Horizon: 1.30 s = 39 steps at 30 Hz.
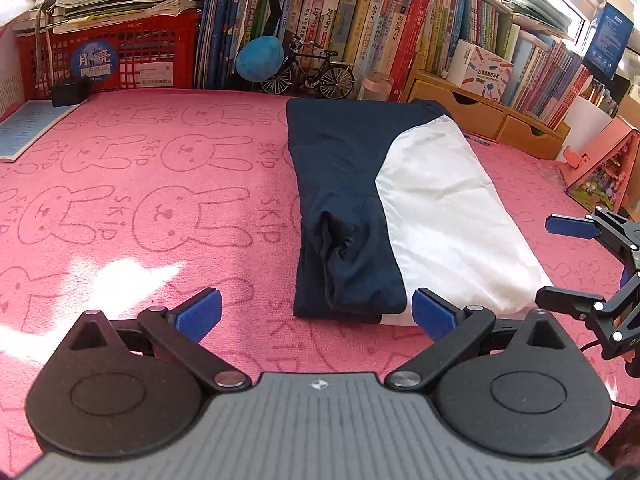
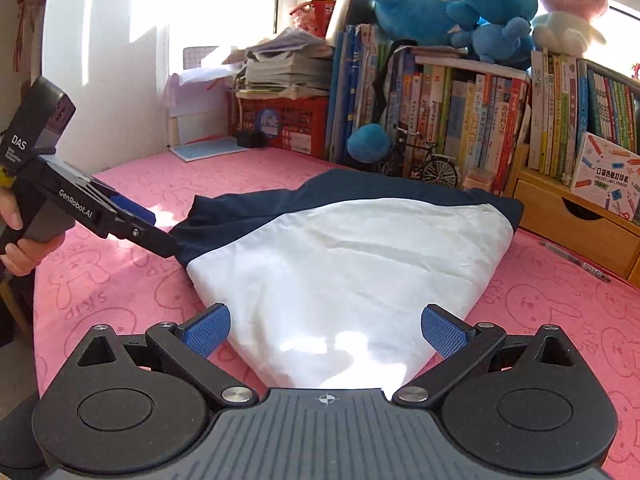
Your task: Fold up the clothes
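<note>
- My left gripper (image 1: 316, 314) and right gripper (image 2: 326, 330) both hang spread wide, holding nothing.
- The garment (image 1: 384, 208) lies folded long on the pink mat (image 1: 160, 200), in front of the books (image 1: 360, 28).
- Risk — pinching only the slippery white top layer would drag the fold apart.

Premises: a home, most likely a child's room or study corner. Evidence: surface under a pink rabbit-print cloth (image 1: 120, 208); crowded rows of children's books (image 2: 472, 120); blue and pink plush toys (image 2: 492, 4); small wooden drawer unit (image 1: 480, 116); red plastic crate (image 1: 120, 56).
</note>
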Motion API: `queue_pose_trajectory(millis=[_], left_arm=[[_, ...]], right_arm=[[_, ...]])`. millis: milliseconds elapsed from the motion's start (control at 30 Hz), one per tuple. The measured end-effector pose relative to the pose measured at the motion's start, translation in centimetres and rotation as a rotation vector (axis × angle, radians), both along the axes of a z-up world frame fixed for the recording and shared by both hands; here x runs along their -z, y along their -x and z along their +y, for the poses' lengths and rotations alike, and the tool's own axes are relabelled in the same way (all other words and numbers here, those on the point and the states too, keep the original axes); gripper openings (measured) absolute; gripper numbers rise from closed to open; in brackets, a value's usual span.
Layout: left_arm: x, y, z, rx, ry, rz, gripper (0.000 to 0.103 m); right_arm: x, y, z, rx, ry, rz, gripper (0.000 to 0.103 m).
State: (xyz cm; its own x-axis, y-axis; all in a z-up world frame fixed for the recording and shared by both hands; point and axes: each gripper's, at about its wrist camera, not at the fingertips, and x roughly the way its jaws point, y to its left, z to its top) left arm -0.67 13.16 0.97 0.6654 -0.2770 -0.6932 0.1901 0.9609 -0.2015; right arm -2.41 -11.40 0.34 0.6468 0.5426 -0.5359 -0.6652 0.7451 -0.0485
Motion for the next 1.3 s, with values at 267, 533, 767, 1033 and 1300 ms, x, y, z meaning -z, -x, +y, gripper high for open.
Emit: queue_pose_trajectory(millis=[267, 533, 767, 1033, 1300], left_arm=[[-0.2, 2.7, -2.1, 0.002, -0.015, -0.014, 0.102], [0.7, 4.4, -5.1, 0.064, -0.098, -0.058, 0.102], [3.3, 4.7, -6.1, 0.093, -0.169, -0.063, 0.103], [4.3, 5.8, -5.8, 0.111, -0.176, -0.183, 0.103], [2.6, 5.1, -5.9, 0.058, -0.193, -0.14, 0.103]], right_arm=[[2.1, 4.2, 1.3, -0.062, 0.006, 0.029, 0.103], [2.9, 6.5, 1.4, -0.077, 0.039, 0.049, 0.103], [4.2, 9.2, -3.3, 0.029, 0.059, 0.076, 0.103], [4.8, 9.8, -7.8, 0.206, -0.055, 0.094, 0.103], [3.7, 9.7, -6.4, 0.23, -0.044, -0.049, 0.103]])
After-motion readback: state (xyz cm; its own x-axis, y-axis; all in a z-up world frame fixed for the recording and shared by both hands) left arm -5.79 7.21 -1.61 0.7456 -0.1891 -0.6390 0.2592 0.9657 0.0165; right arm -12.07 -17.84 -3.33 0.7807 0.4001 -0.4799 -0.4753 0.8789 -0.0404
